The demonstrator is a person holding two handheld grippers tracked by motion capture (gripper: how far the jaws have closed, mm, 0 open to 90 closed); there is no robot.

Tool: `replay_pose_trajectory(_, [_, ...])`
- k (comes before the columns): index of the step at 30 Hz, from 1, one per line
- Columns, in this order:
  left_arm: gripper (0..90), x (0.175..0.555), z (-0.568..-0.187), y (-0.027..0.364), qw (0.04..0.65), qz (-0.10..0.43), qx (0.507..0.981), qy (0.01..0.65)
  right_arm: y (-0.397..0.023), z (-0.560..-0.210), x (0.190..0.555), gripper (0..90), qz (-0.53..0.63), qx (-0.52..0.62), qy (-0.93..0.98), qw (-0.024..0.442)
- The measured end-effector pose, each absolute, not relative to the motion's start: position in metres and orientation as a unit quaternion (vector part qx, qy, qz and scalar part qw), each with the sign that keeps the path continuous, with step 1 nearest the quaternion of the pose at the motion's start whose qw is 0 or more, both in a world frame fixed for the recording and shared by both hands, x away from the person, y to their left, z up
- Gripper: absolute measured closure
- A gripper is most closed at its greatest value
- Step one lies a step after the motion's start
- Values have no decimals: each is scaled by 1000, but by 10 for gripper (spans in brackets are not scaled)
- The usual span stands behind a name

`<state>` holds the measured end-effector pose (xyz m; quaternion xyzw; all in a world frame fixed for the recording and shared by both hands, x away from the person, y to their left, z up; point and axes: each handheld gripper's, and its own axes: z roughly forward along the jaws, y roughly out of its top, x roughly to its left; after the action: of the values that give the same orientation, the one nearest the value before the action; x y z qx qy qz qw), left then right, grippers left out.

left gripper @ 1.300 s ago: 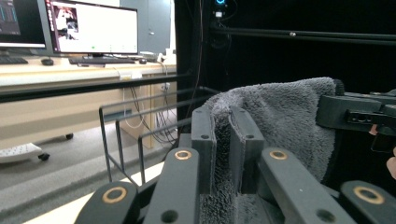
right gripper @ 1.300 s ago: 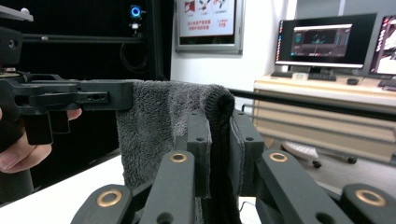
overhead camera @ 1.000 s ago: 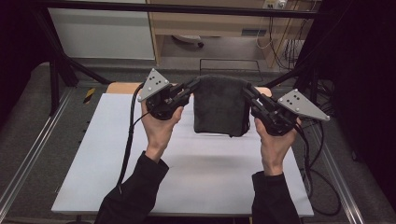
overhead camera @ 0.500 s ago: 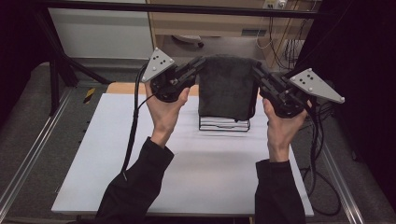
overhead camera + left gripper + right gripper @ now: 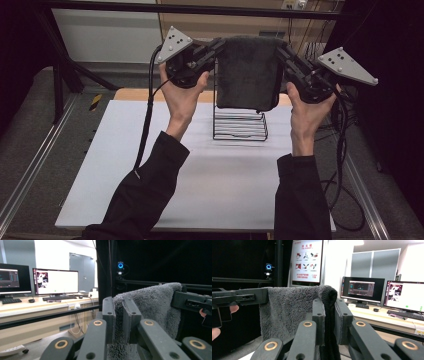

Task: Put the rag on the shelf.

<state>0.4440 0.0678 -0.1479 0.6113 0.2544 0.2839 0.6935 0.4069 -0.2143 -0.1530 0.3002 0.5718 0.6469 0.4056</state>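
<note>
- The left claw [image 5: 217, 47] is clamped on the upper left corner of a dark grey towel [image 5: 248, 72]; in the left gripper view the pile is squeezed between the two pads [image 5: 109, 320].
- The right claw [image 5: 281, 50] is closed on the opposite upper corner, and the right gripper view shows the folded edge of the towel [image 5: 287, 312] pinched the same way.
- The towel hangs flat between the two claws, its top edge running level from nine o'clock to three o'clock, with the rest dropping toward six.
- A black wire rack [image 5: 239, 122] stands on the white counter [image 5: 210, 180] right under it; the towel's lower hem covers the top of the rack from this angle, and I cannot tell whether they touch.
- Both hands look equally near the rack, one on either side, so I would guess the towel goes straight down at six o'clock, its long top edge square across the rack.
</note>
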Motion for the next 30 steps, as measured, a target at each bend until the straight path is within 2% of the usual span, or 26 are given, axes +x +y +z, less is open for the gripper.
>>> replay_pose_trajectory(30, [811,494,-103,55,697,279,597,284,-222,-108,467,812,650,304,564,409])
